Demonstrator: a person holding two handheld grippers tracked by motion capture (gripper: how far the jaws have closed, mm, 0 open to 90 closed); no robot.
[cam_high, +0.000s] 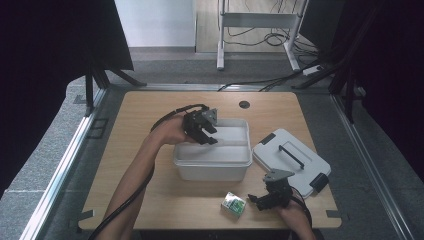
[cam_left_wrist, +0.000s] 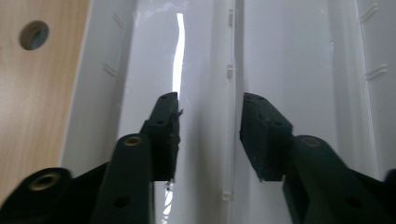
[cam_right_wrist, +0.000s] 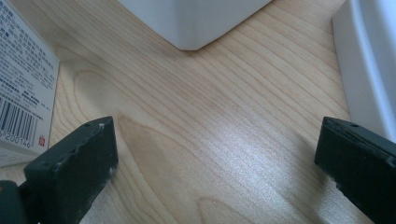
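Though mostly illegible, barcode digits "200146" on small carton (cam_right_wrist: 23, 88) beside right gripper (cam_right_wrist: 215, 154).

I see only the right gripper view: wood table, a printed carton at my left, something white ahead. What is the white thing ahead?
Observer: It is a corner of the white plastic bin, open on top, standing mid-table in the high view.
Operator: And the white edge at my right side?
Observer: That is the bin's lid, lying flat on the table beside the bin, with a dark handle on top.
Operator: Where is the left gripper?
Observer: The left gripper is over the bin's far-left part, jaws open, pointing down into it; inside, a white divider runs along the bin.
Operator: Is my gripper touching the carton?
Observer: No. The right gripper is open, just right of the small green carton, with a gap.
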